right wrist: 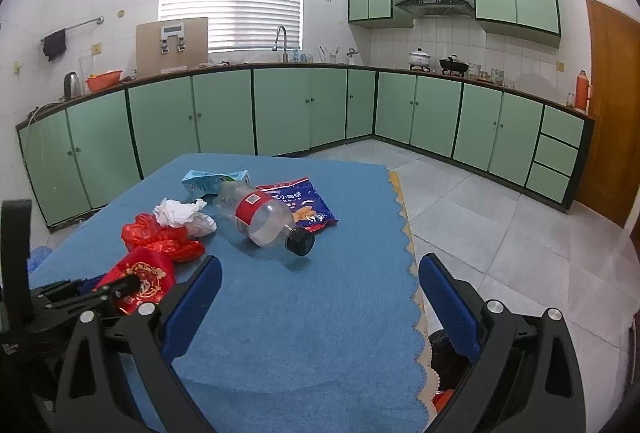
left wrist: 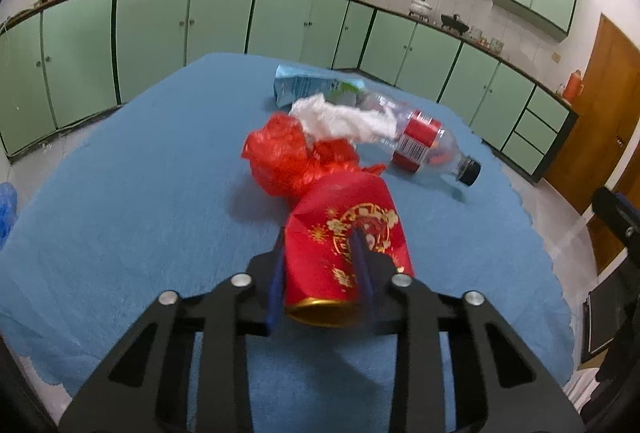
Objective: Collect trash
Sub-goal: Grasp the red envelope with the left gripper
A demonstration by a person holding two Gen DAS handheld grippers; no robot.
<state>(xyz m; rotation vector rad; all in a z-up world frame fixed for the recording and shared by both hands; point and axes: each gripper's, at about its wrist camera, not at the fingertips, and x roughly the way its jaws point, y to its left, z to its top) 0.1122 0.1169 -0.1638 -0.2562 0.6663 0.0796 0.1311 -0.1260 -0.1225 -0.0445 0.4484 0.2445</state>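
Note:
My left gripper [left wrist: 320,245] is shut on a crushed red paper cup with gold print [left wrist: 344,245], held just above the blue-covered table [left wrist: 120,201]. The cup and left gripper also show in the right wrist view [right wrist: 140,281]. Beyond lie a red plastic bag [left wrist: 288,153], a white crumpled tissue [left wrist: 344,117], a clear bottle with a red label [left wrist: 420,145] and a light blue carton [left wrist: 304,83]. My right gripper [right wrist: 320,297] is open and empty over the table's near right part. A blue snack wrapper [right wrist: 304,203] lies behind the bottle [right wrist: 268,217].
Green cabinets [right wrist: 280,109] line the back and right walls. The table's scalloped right edge [right wrist: 412,265] borders a tiled floor. A dark bin with red contents [right wrist: 448,373] stands below that edge. A wooden door [right wrist: 612,105] is at the right.

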